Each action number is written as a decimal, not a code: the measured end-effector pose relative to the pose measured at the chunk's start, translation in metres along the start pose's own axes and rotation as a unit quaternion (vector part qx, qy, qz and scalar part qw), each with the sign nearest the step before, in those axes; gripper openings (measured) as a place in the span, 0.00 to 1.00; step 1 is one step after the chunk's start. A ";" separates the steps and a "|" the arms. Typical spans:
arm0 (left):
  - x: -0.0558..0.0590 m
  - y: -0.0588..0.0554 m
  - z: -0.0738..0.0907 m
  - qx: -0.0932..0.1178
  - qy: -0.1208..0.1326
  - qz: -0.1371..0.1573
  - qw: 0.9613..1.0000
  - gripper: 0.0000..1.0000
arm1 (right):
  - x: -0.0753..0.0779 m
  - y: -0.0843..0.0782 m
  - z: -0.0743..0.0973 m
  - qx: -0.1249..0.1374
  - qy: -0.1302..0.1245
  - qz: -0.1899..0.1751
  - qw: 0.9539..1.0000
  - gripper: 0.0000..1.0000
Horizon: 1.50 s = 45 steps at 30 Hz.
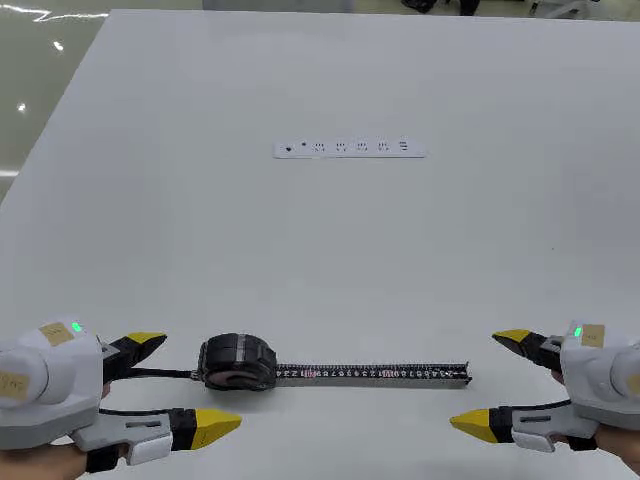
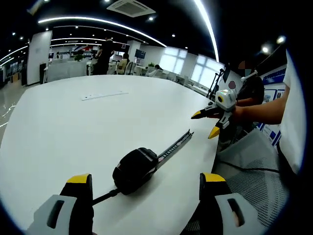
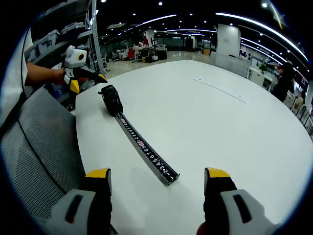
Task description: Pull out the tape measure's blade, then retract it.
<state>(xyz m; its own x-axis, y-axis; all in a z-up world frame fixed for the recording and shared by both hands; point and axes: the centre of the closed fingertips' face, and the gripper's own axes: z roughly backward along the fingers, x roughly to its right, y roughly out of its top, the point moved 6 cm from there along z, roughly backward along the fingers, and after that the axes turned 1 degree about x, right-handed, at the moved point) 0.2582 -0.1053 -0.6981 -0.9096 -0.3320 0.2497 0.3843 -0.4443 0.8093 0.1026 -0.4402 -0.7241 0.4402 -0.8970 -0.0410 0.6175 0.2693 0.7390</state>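
Observation:
A black tape measure (image 1: 237, 362) lies on the white table near the front edge, its blade (image 1: 372, 373) drawn out to the right and flat on the surface. My left gripper (image 1: 180, 388) stands open just left of the case (image 2: 135, 169), apart from it, with a thin black strap trailing toward it. My right gripper (image 1: 490, 382) stands open a little right of the blade's end hook (image 3: 170, 177), touching nothing. In the right gripper view the case (image 3: 111, 98) lies far off beside the left gripper (image 3: 88, 78).
A white power strip (image 1: 349, 149) lies flat mid-table, well beyond the tape. The table's front edge (image 1: 330, 470) runs just below the grippers. A grey mesh chair (image 3: 34, 147) sits close to the table edge. People stand in the office far behind.

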 end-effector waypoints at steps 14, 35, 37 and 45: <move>0.002 -0.003 0.007 0.000 0.010 0.009 1.000 0.92 | -0.001 -0.002 0.006 -0.006 -0.002 -0.003 1.000 0.83; 0.001 -0.017 0.030 0.008 0.042 0.037 0.998 0.95 | -0.010 -0.003 0.033 0.016 -0.034 -0.049 0.998 0.89; 0.001 -0.018 0.031 0.008 0.043 0.039 0.998 0.95 | -0.011 -0.003 0.033 0.017 -0.035 -0.049 0.998 0.90; 0.001 -0.019 0.033 0.008 0.040 0.041 0.998 0.96 | -0.012 -0.008 0.036 0.020 -0.038 -0.056 0.997 0.90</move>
<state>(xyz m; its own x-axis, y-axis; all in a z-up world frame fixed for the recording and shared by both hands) 0.2448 -0.0698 -0.6960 -0.8595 -0.4320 0.2732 0.4538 -0.3991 0.7967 0.0689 -0.4437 -0.7049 0.3175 -0.9453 -0.0749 0.6324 0.1523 0.7595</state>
